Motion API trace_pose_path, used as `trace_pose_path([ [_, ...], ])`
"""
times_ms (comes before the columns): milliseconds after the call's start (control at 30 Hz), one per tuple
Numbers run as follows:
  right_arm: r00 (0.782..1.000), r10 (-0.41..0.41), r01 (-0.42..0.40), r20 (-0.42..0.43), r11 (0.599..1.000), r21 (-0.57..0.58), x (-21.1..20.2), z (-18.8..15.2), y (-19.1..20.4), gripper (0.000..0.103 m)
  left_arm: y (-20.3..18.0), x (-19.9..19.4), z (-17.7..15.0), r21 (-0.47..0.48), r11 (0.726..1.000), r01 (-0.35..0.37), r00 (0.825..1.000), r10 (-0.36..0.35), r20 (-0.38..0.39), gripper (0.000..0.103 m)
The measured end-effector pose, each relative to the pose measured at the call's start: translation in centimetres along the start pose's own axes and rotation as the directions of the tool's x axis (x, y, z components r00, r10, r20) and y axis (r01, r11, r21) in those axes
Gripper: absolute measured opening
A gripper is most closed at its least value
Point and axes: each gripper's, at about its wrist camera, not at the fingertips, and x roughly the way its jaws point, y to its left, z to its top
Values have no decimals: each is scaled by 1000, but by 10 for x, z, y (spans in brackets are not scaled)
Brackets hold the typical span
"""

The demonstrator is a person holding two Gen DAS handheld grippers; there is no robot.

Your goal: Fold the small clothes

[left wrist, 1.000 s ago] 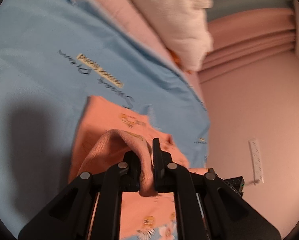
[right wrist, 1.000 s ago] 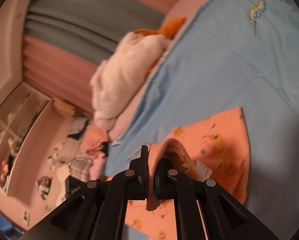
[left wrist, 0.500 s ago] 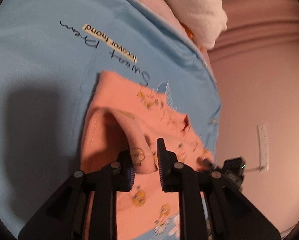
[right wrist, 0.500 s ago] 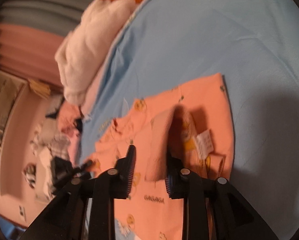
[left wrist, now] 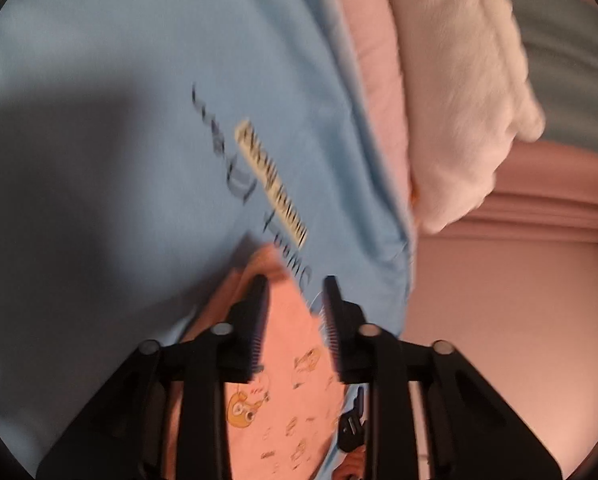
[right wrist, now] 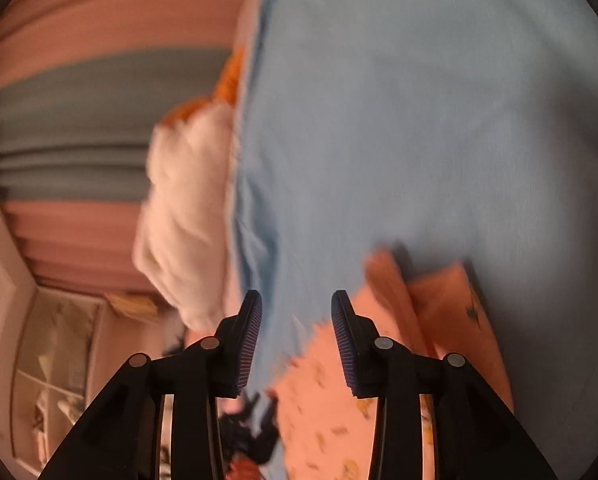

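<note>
We are holding the left gripper [left wrist: 293, 310] with jaws wide and empty — the garment [left wrist: 283, 364] lying just under them on the blue sheet [left wrist: 139, 120]. The right gripper [right wrist: 295, 332] is gaping too, the garment [right wrist: 439, 320] sitting lower right of its jaws.

Black tools [left wrist: 295, 292] [right wrist: 297, 308]: angular linkages, silver pivot screws, blue-tinted ribbed pads.

Garment [left wrist: 287, 364] lies on sheet [left wrist: 139, 160], blanket [left wrist: 455, 92] beyond.
</note>
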Motion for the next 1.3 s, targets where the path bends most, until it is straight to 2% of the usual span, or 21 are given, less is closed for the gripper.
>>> trace_pose_path([
  [100, 998, -56, 56, -4, 995, -79, -7, -4, 11, 39, -9, -16, -2, 120, 990, -76, 997, 75, 13, 37],
  [200, 985, -164, 142, -63, 955, -259, -8, -22, 26, 39, -20, -31, -17, 278, 951, -136, 990, 136, 20, 37],
  [267, 963, -260, 208, -67, 880, -427, -10, -43, 40, 39, -28, -40, -32, 388, 909, -154, 987, 158, 22, 37],
  [300, 948, -316, 250, -46, 824, -508, -11, -55, 46, 39, -32, -42, -43, 442, 882, -165, 985, 173, 23, 37],
  [333, 926, -378, 301, -4, 745, -595, -13, -69, 52, 39, -36, -45, -53, 494, 852, -173, 983, 184, 28, 37],
  [367, 907, -420, 341, 34, 683, -647, -13, -80, 55, 36, -40, -46, -67, 559, 808, -186, 979, 204, 31, 37],
  [400, 892, -450, 360, 52, 634, -685, -12, -90, 57, 33, -41, -45, -78, 605, 771, -200, 974, 224, 36, 37],
  [467, 874, -484, 361, 45, 584, -727, -11, -107, 56, 30, -39, -43, -95, 664, 714, -221, 966, 255, 47, 34],
  [567, 827, -552, 397, 109, 436, -807, -13, -138, 57, 30, -29, -40, -123, 742, 626, -239, 953, 298, 56, 31],
  [600, 817, -564, 401, 121, 405, -822, -13, -144, 58, 30, -25, -38, -130, 766, 592, -251, 946, 317, 66, 31],
  [667, 797, -590, 390, 128, 341, -855, -9, -158, 55, 30, -14, -29, -138, 788, 544, -287, 927, 364, 86, 30],
  [700, 781, -609, 394, 140, 305, -867, -8, -162, 51, 30, -9, -26, -140, 794, 531, -295, 923, 373, 94, 30],
  [733, 754, -636, 411, 164, 262, -873, -5, -166, 43, 30, -7, -30, -142, 799, 525, -294, 926, 363, 103, 30],
  [800, 747, -642, 414, 170, 251, -875, -6, -167, 43, 30, -6, -35, -144, 798, 531, -286, 929, 358, 95, 30],
  [900, 727, -662, 406, 182, 201, -892, -6, -176, 53, 30, -6, -45, -147, 799, 538, -269, 935, 346, 81, 33],
  [933, 732, -657, 393, 177, 195, -899, -8, -177, 58, 30, -11, -39, -145, 798, 540, -268, 936, 343, 83, 33],
  [1000, 763, -629, 362, 149, 224, -905, -4, -182, 68, 30, -14, -40, -137, 785, 554, -278, 938, 331, 98, 33],
  [1067, 806, -585, 313, 92, 289, -905, 6, -178, 80, 30, -16, -38, -126, 764, 578, -288, 940, 324, 110, 36],
  [1100, 817, -572, 294, 68, 312, -904, 17, -178, 85, 30, -18, -39, -125, 754, 588, -292, 940, 322, 113, 37],
  [1200, 826, -563, 268, 27, 350, -898, 53, -181, 93, 30, -18, -31, -110, 710, 644, -285, 945, 312, 96, 37],
  [1300, 831, -557, 266, 3, 391, -881, 93, -179, 99, 30, -11, -21, -95, 654, 713, -252, 952, 305, 34, 37],
])
